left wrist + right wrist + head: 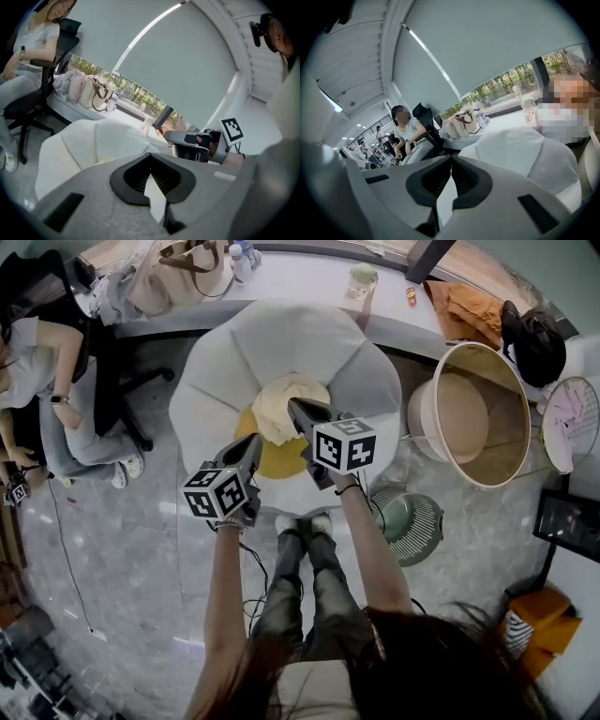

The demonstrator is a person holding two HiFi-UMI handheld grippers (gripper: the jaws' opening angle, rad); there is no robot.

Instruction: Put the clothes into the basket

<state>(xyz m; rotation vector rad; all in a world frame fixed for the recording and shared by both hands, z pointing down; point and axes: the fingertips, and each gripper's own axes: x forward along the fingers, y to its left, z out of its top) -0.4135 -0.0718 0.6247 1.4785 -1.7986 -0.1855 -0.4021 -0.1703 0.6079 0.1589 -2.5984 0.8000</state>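
Right gripper [293, 405] at cream garment [272, 413] on chair [291, 338]; basket [464, 418] alongside.

Cream clothes [284, 405] crumpled; round basket [466, 416] apart

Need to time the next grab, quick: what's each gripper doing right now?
Left gripper: fingers closed, holding nothing.
Right gripper: fingers closed, holding nothing.

The left forearm [223, 587] and right forearm [370, 554] reach forward side by side, both bare. The left gripper [251, 444] has its 2 jaws pressed together, empty. The right gripper [294, 409], slightly further ahead, is likewise closed and empty.
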